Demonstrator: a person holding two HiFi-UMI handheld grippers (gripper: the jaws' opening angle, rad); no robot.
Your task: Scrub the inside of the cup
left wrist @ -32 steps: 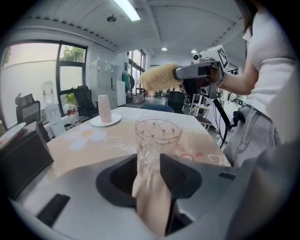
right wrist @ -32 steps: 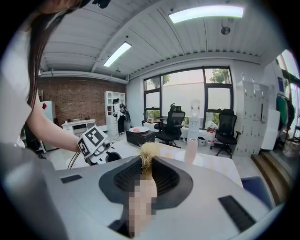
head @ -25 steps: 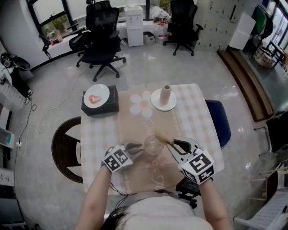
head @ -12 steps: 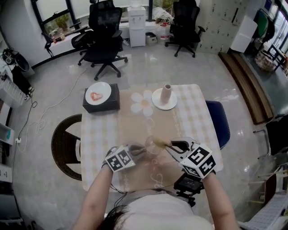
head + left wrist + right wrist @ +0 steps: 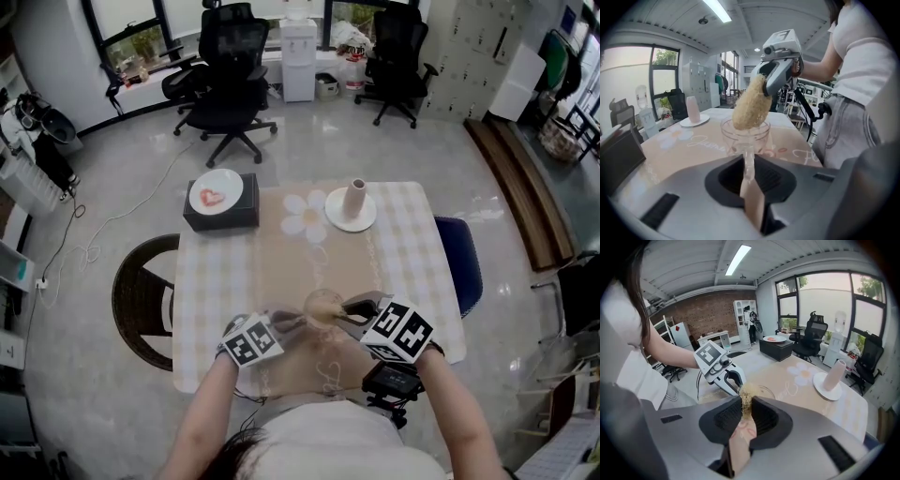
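A clear glass cup [image 5: 323, 307] stands near the table's front edge. My left gripper [image 5: 292, 322] has just been closing, and its jaws now pinch the cup's clear handle [image 5: 748, 161]. My right gripper [image 5: 349, 309] is shut on a tan fibrous scrubber [image 5: 751, 105]. The scrubber hangs tilted over the cup [image 5: 745, 133], with its lower tip inside the rim. In the right gripper view the scrubber's fibres [image 5: 746, 397] stick out from between the jaws and hide most of the cup [image 5: 764, 391]. The left gripper [image 5: 733, 380] shows just beyond them.
The checked table [image 5: 403, 272] carries a beige runner. A white saucer [image 5: 351, 217] with a pale vase [image 5: 356, 197] stands at the back, next to a flower-shaped mat [image 5: 305, 216]. A black box [image 5: 220, 214] with a white plate [image 5: 216, 195] sits back left. Chairs flank the table.
My right gripper has swung left and down, bringing the scrubber from beside the cup to its mouth. My left gripper has shifted slightly toward the cup and its jaws have closed on the handle.
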